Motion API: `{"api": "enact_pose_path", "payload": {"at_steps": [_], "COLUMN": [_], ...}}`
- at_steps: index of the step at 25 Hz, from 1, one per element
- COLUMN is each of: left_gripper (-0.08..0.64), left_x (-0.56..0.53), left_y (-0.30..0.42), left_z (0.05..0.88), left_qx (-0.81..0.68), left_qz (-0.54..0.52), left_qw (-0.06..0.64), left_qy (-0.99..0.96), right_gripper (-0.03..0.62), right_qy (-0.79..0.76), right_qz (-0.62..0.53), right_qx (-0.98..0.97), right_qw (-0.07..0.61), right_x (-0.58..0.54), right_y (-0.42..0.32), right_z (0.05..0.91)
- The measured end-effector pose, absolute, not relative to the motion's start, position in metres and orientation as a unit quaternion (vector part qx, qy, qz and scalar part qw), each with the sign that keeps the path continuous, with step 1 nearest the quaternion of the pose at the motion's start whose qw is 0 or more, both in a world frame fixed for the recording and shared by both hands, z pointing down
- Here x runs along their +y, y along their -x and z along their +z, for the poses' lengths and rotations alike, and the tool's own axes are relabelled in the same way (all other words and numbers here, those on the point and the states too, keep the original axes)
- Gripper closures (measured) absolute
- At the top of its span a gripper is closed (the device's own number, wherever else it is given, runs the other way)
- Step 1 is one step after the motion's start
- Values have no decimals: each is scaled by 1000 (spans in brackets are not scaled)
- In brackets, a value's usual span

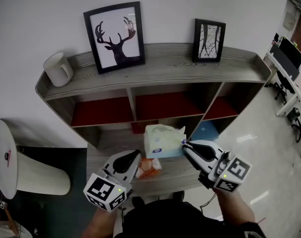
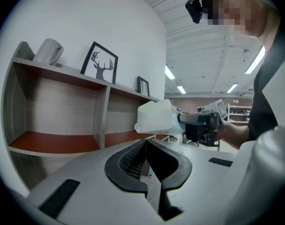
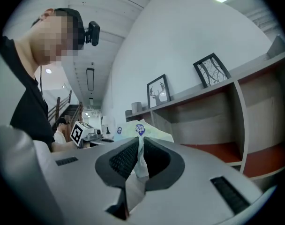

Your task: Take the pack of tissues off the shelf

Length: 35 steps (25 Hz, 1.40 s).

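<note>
shelf: grey unit against the wall with red-backed compartments. A mug, deer picture and tree picture stand on its top.
pack of tissues: out of its compartment, held in the air in front of the shelf's middle compartments, above the lower board.
right claw: jaws nearly together, pinching only a thin flap of the wrapper at the pack's right end. The pack's body hangs out past the tips.
left claw: jaws together, nothing between them. It sits just beside the pack's lower left corner, carrying no load.
orange packet: lies on the lower board, under the pack and near the left claw.
risk, drop: a flap-only pinch can slip or tear the film, since the pack's weight hangs off one end. It would land on the lower board or the packet.
risk, swing: a quick pull or roll swings the pack into the left claw or the shelf's front edge.
head view only: the pack's place against the shelf, the orange packet, both claws at once.
right gripper view only: the flap sandwiched between the pads.
left gripper view only: the pack side-on, hanging free off the right claw.
</note>
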<state>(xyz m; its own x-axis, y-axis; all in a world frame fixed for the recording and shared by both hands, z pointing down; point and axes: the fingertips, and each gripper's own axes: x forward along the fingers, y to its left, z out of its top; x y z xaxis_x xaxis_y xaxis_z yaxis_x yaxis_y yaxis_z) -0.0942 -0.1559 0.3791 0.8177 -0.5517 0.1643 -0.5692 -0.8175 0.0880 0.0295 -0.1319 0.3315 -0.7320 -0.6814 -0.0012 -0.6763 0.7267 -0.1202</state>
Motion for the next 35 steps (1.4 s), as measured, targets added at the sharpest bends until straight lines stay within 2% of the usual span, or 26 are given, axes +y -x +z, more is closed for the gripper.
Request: {"api": "enact_pose_path", "payload": {"at_steps": [7,13,17,25,35], "left_gripper": [545,545,545,545,545], "left_x": [-157,-154,-152,-146,-140], "left_y": [92,89,87,85,80], "left_z": [398,418,432,464,497], "left_qx": [-306,-310,-310,-305,-319], "left_qz": [49,58,63,74,87], "left_qw": [80,96,105,149,179], "left_qy": [-947,-944,-943,-938,-927], "right_gripper": [558,558,558,558,558], "right_qy": [368,379,373,362,382], "right_qz": [-93,-75,-92,-108,-168], "right_qx": [925,922,923,924,906], "right_qw": [24,-29,-22,-61,-77], "right_x": [-126,-120,-117,-116,-118], "right_y": [-36,-39,-41,-41,-52], "right_z": [366,402,423,482,550]}}
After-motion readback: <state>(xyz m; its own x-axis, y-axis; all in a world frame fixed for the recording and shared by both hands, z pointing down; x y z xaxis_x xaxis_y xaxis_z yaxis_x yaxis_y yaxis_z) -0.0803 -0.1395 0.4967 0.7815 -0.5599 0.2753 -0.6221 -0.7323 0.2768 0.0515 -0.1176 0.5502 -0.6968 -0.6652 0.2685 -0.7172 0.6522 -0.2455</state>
